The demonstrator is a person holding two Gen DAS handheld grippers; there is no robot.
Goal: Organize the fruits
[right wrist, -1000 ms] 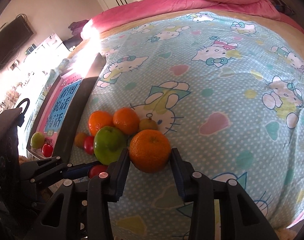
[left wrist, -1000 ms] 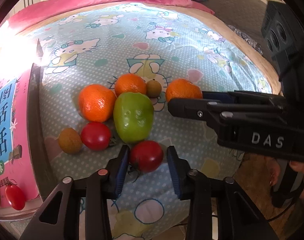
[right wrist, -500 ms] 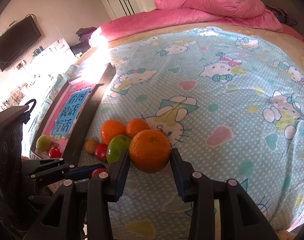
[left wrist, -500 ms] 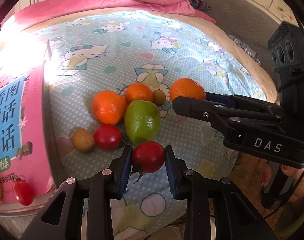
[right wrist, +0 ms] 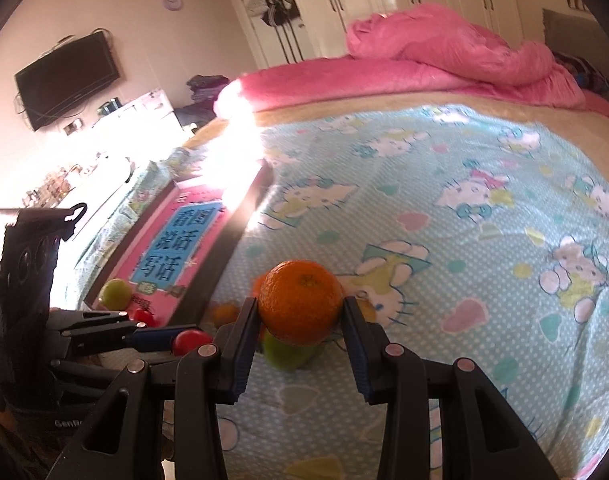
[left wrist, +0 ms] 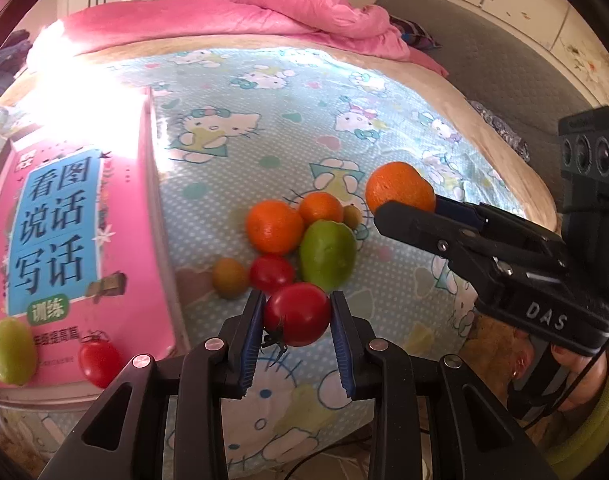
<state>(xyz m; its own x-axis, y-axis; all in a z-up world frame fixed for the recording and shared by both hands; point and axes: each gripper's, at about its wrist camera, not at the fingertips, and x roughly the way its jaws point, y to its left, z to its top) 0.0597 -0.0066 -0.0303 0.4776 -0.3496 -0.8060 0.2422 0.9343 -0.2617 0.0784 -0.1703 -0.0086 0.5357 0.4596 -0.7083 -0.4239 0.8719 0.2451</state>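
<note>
The left gripper [left wrist: 297,316] is clamped on a red tomato [left wrist: 297,314], its blue-padded fingers [left wrist: 251,334] pressing the fruit from both sides; the tomato's dark stem pokes out low on the left pad's side. The right gripper [right wrist: 300,314] pinches an orange [right wrist: 300,307] the same way, the fruit bulging above its fingertips, and in the left wrist view that orange [left wrist: 399,188] shows beyond and to the right of the left fingers, at the tip of the right gripper's black body.

Just ahead of the left fingertips lies the rest of the pile on the Hello Kitty sheet [left wrist: 288,132]: a second, smaller tomato [left wrist: 271,273] almost touching the held one, a green fruit [left wrist: 327,255] just beyond the right finger, 2 more oranges [left wrist: 274,227] further ahead pressed together, a small brownish fruit [left wrist: 230,278] off to the left and another [left wrist: 351,216] tucked behind the green one.

Well left of the fingers sits a pink book [left wrist: 76,248] with blue Chinese lettering, and on its near end rest a pale green fruit [left wrist: 13,351] and a small red tomato [left wrist: 99,362], apart from each other. A pink quilt [right wrist: 444,50] is heaped at the far end of the bed
</note>
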